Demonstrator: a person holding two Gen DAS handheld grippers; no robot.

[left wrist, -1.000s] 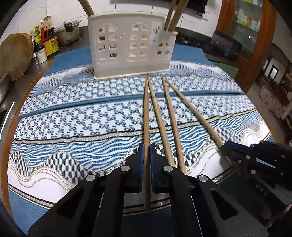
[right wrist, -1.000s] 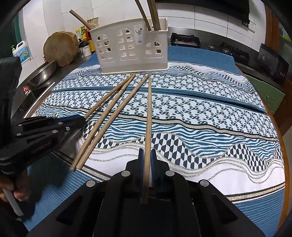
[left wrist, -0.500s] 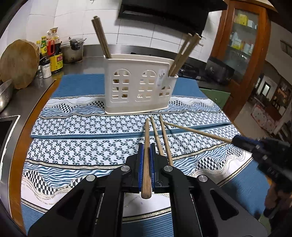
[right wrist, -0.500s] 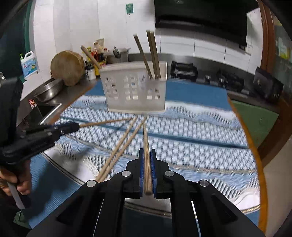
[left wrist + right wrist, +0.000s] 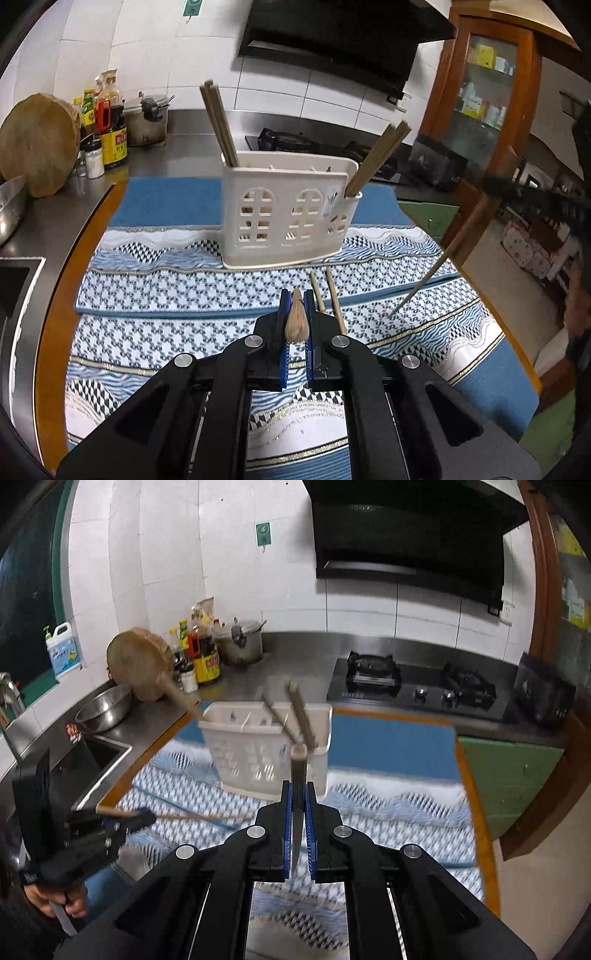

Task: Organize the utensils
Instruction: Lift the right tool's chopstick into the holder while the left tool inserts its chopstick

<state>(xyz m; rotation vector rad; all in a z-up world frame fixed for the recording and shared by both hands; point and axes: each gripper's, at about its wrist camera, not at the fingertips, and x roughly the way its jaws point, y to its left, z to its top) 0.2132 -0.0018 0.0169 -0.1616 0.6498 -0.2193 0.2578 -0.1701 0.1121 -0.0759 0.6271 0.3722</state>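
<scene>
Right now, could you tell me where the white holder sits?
In the left wrist view the holder stands upright on the patterned mat, straight ahead of the left tool, with two loose chopsticks lying just before it.

One white perforated plastic utensil holder. Two wooden chopsticks lying on the patterned cloth, near right of it. One chopstick in each black two-finger gripper, left and right. Four chopsticks upright inside: two far left, two right.
</scene>
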